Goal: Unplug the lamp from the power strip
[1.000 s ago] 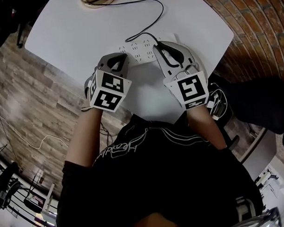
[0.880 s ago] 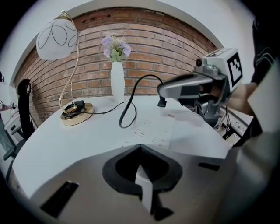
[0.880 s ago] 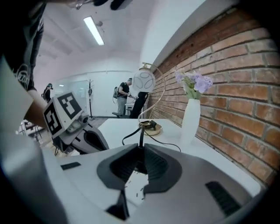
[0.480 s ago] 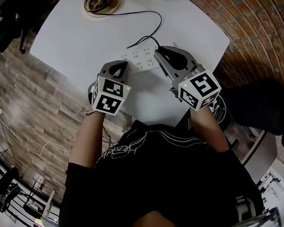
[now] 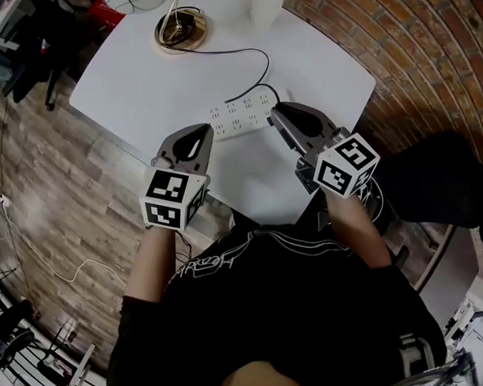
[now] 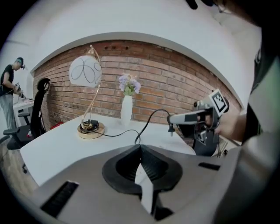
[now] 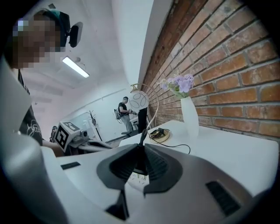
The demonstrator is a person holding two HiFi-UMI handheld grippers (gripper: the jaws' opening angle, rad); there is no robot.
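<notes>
The white power strip lies on the white table, and its sockets show under my right jaws. My right gripper is shut on the lamp's black plug, which hangs clear above the table with its prongs pointing down. The black cord runs from the plug back to the lamp's gold base. My left gripper is shut and holds nothing. It hovers just in front of the strip's left end.
A white vase with purple flowers stands by the brick wall, near the lamp's round white shade. The table's near edge is close under both hands. A person stands far off at the left.
Both grippers have risen. The right one has tilted and carried the plug up off the strip. The left one has lifted away from the strip's left end and drawn back.
</notes>
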